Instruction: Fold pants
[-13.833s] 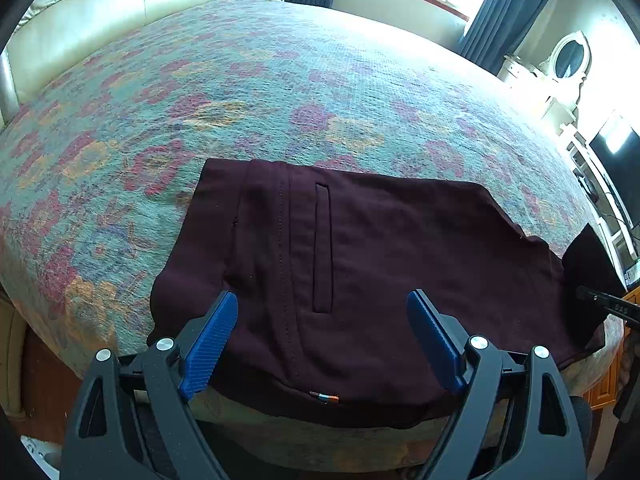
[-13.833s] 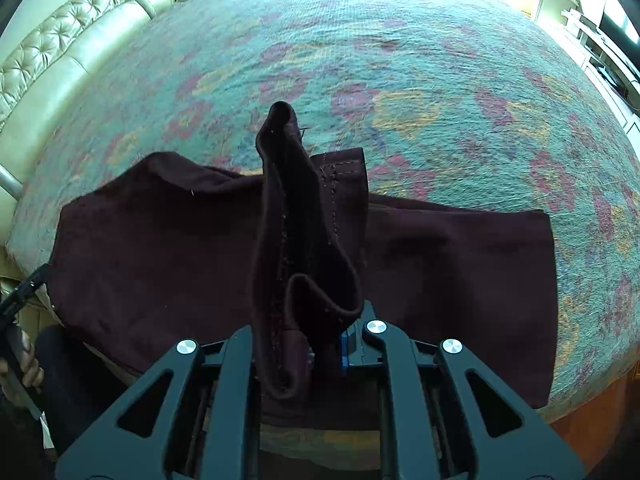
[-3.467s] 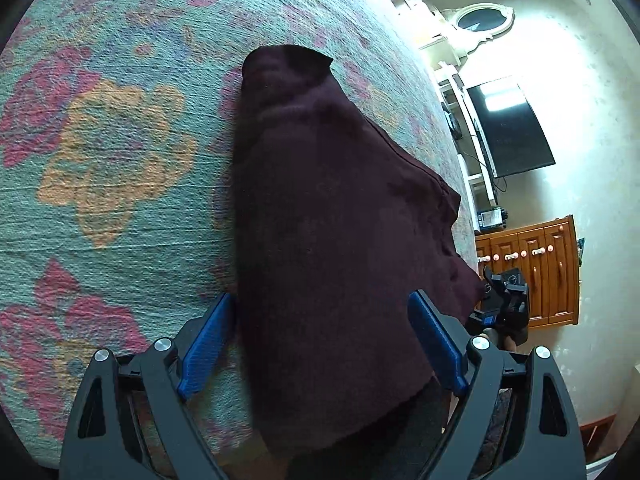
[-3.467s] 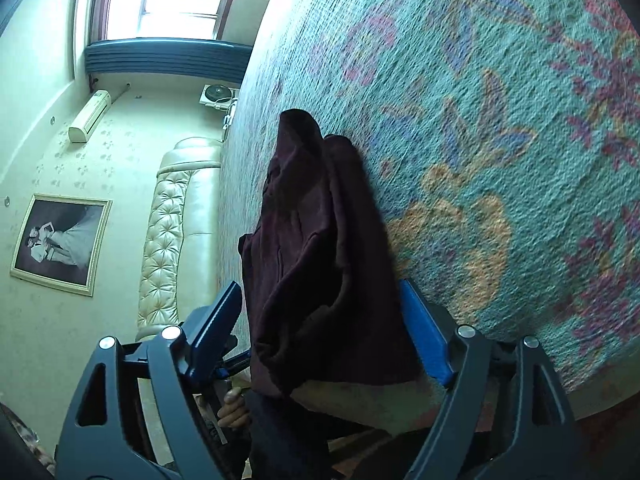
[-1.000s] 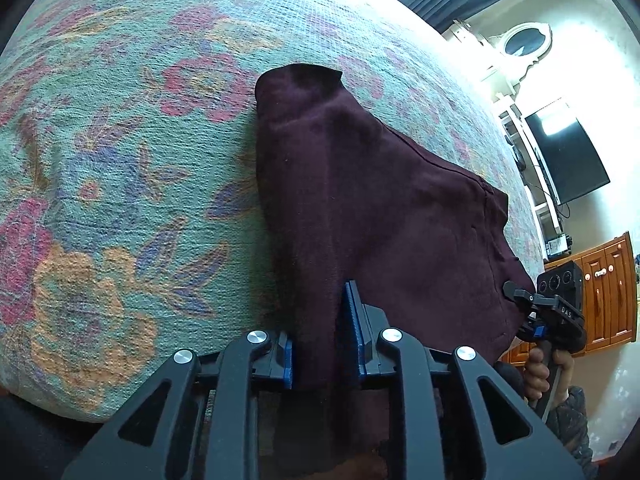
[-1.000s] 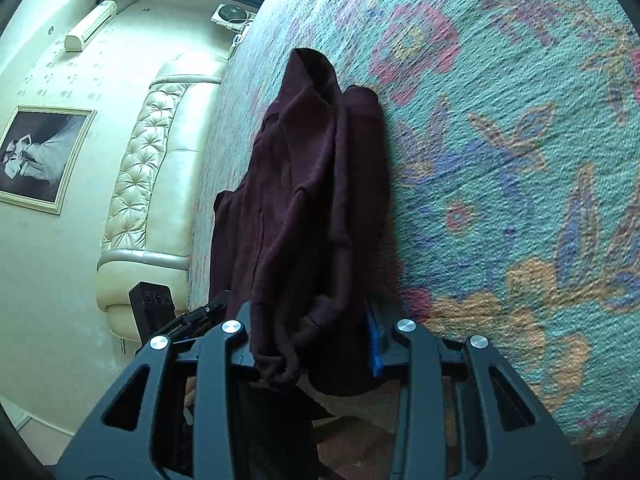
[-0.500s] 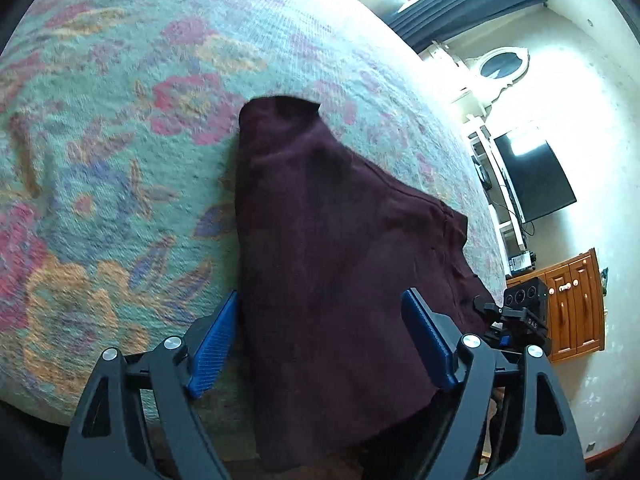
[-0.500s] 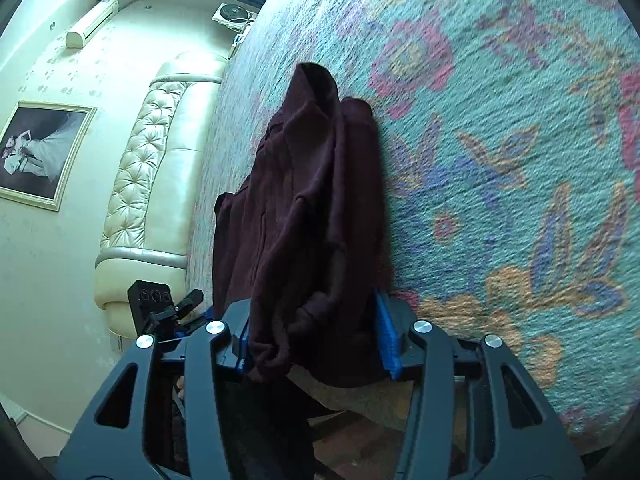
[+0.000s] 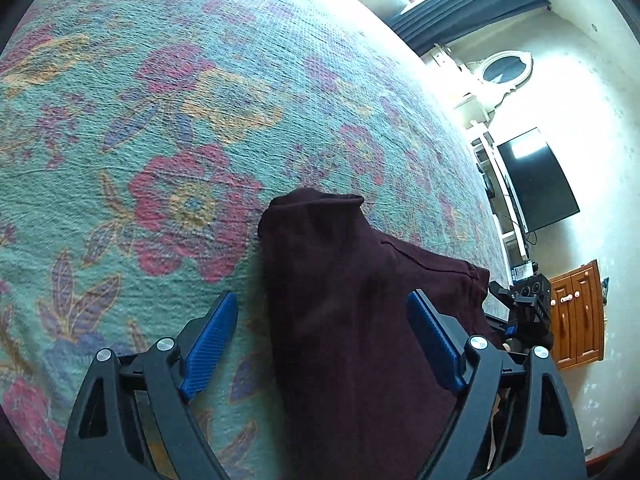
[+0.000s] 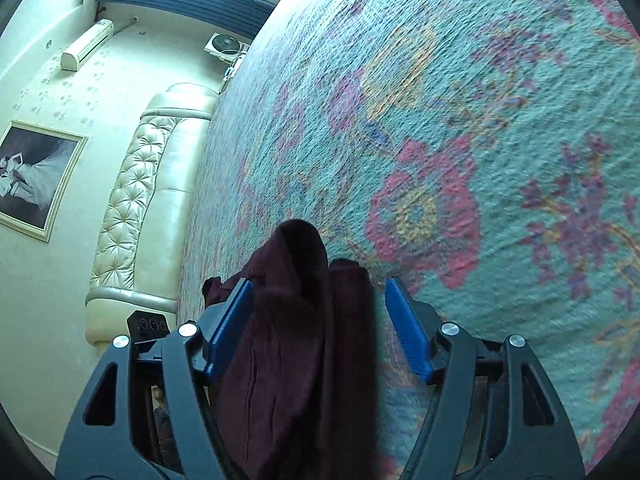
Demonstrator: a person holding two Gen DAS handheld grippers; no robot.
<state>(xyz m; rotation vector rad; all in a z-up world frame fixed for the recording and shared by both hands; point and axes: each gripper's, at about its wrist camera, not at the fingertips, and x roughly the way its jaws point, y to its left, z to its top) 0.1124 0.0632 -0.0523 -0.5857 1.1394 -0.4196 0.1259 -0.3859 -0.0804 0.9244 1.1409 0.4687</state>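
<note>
the pants are dark maroon and lie on the bed, which has a green cover with pink and orange flowers. they are folded into a thick bundle of several layers, near the edge of the bed that is close to the cameras.

in the left wrist view the left tongs are wide apart. the blue pad on one side is over the flower cover, and the other blue pad is over the maroon cloth. the bundle goes between the two fingers, but they do not press it. the far end of the bundle makes a rounded fold that points to the middle of the bed.

in the right wrist view the right tongs are also apart. the pants are between the blue pads, with two upright folds side by side. whether the left pad touches the cloth, i cannot tell; the right pad is a little apart from it, over the bed cover.

the right tongs also show at the right edge of the left wrist view, just behind the corner of the pants.

around the bed there is a cream tufted headboard, a framed photo, a black television and a wooden cabinet.
</note>
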